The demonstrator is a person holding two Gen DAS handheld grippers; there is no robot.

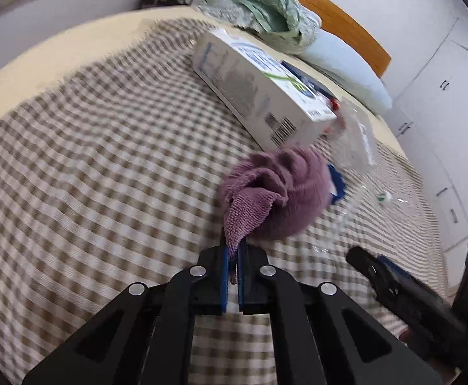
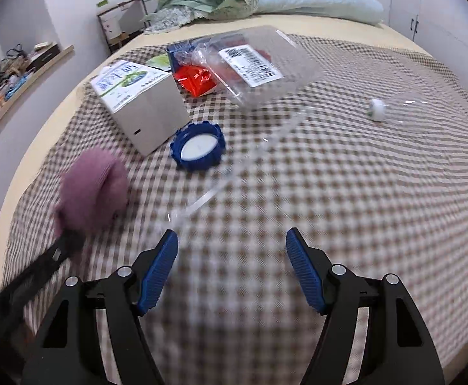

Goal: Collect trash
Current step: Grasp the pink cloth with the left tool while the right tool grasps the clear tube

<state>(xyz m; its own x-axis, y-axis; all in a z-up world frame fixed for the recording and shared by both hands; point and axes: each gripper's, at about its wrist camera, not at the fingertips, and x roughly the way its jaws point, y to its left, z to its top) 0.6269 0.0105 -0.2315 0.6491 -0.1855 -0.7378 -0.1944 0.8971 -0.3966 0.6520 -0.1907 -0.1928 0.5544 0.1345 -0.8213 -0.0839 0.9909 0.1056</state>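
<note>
Left gripper [image 1: 233,250] pinches corner of purple cloth [image 1: 275,192] w/ fingers together; cloth soft, light, hangs over checked bedspread [image 1: 105,147] nr carton [image 1: 250,86]. Right gripper [image 2: 232,247] fingers wide apart, nothing held; thin clear wrap [image 2: 202,197] likely slippery, best pinched at edge.

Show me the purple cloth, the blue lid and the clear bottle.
purple cloth [image 1: 275,192]: left wrist view, on its bunched middle.
blue lid [image 2: 198,145]: right wrist view, on its white inner disc.
clear bottle [image 2: 413,106]: right wrist view, on its see-through body, beside the white cap.
</note>
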